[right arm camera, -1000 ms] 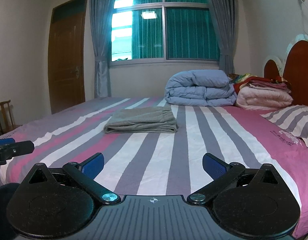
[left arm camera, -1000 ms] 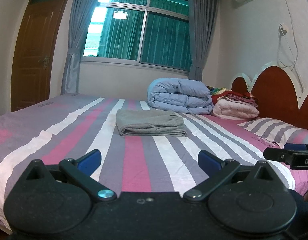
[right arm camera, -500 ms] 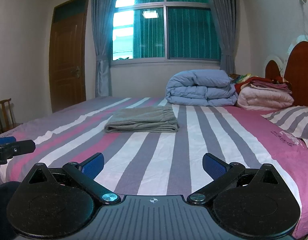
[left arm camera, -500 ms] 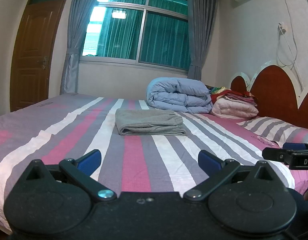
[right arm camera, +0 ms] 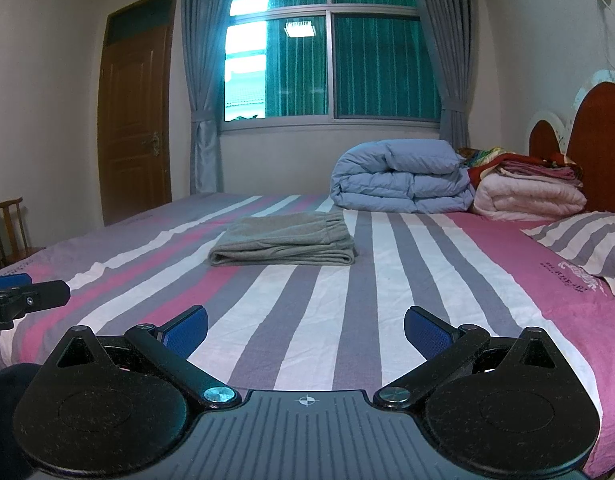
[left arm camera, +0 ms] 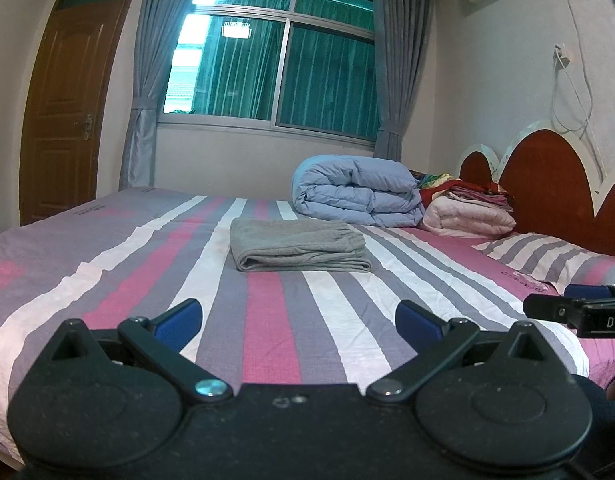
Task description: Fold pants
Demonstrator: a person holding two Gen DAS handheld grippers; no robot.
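Grey pants lie folded into a compact rectangle on the striped bed, well ahead of both grippers. The same folded pants show in the right wrist view. My left gripper hangs open above the near part of the bed, with nothing between its blue pads. My right gripper is open too and holds nothing. Each gripper's tip shows at the edge of the other's view: the right gripper and the left gripper.
A rolled blue duvet and a stack of pink and red blankets sit behind the pants. A striped pillow lies by the red headboard. A wooden door and a curtained window are on the far wall. A wooden chair stands left of the bed.
Both grippers have drawn back and down very slightly. The pants have not moved and both grippers stay open.
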